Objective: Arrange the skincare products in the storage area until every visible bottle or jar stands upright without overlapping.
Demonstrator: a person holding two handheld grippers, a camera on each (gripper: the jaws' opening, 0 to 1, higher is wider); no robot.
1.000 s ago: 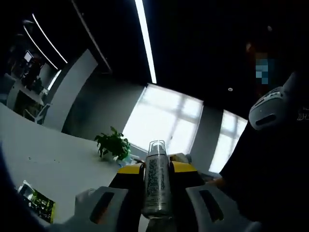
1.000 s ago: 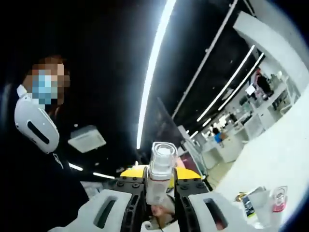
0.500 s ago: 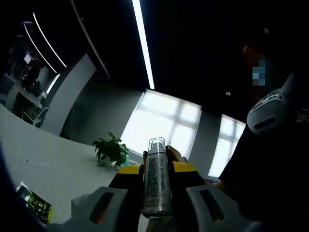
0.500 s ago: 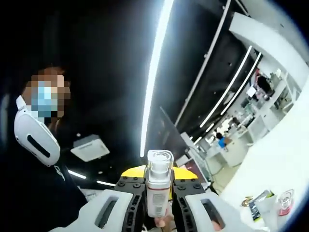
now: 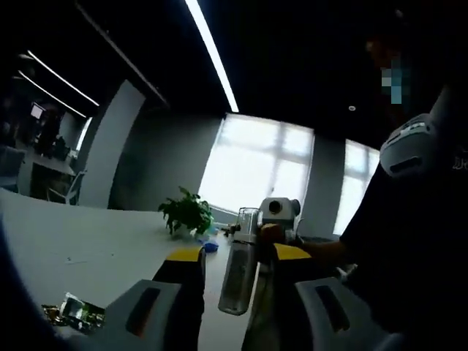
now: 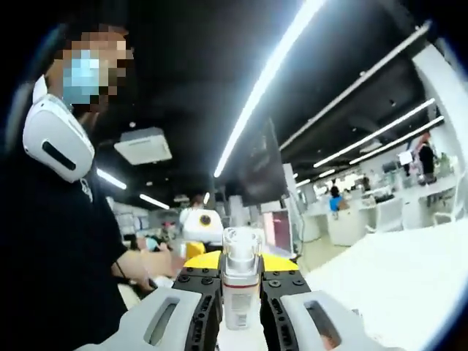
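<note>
A slim clear bottle with a printed label (image 5: 238, 274) stands tilted between the jaws of my left gripper (image 5: 240, 254). It leans on the right jaw, and a dark gap shows on its left side. The left jaws stand wider than the bottle. My right gripper (image 6: 241, 289) is shut on a white bottle with a clear square cap (image 6: 240, 278), held upright along the jaws. Both grippers point upward, away from the table, and face each other. A hand (image 5: 268, 234) shows just behind the clear bottle.
A white table (image 5: 80, 245) carries a potted green plant (image 5: 188, 212) and a small printed packet (image 5: 79, 311) at its near edge. The person in dark clothes (image 6: 51, 248) stands close between the two views. White table top (image 6: 398, 274) lies at the right.
The left jaws have spread and the clear bottle now leans instead of sitting clamped straight. Both views have swung down toward level, and the two grippers have come to face each other.
</note>
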